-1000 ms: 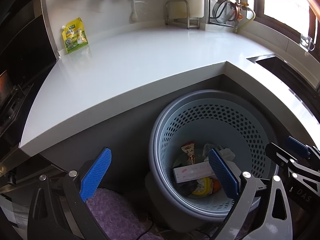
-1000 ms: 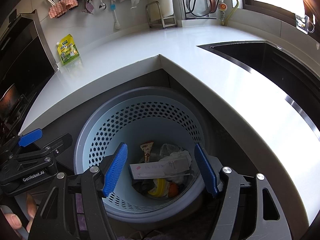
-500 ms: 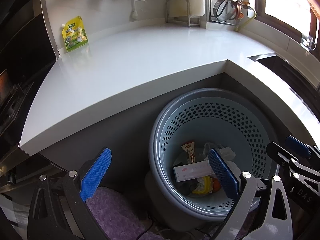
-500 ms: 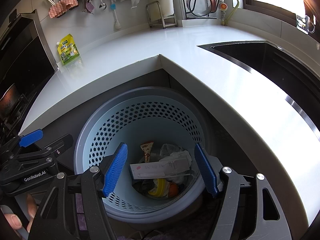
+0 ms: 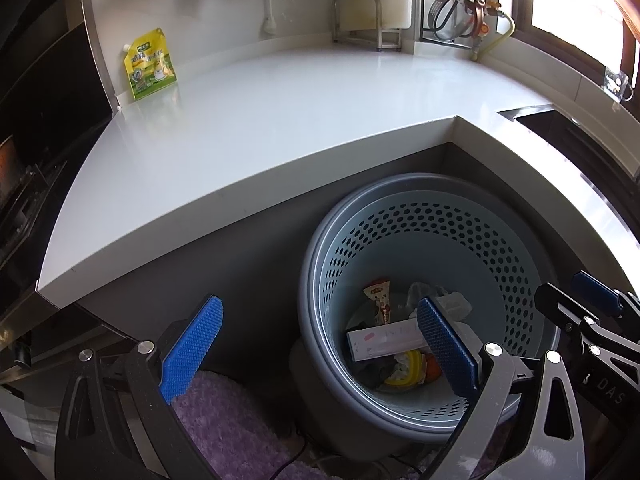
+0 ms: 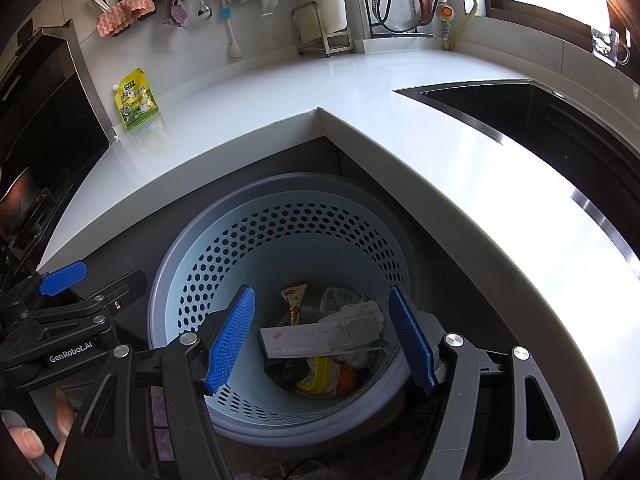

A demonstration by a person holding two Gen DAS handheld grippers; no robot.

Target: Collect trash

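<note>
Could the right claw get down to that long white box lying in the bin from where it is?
Probably yes. The right claw hangs open and empty right above the open bin, with the white box lying on top of the other rubbish. No lid or object covers it, though the bin looks deep, so it would need to dip well inside.

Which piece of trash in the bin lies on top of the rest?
The long white carton in the perforated bin; it lies flat across the crumpled tissue, yellow scrap and cone wrapper.

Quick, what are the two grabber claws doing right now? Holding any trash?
Left gripper: open, holding nothing.
Right gripper: open, empty, above the trash basket.
</note>
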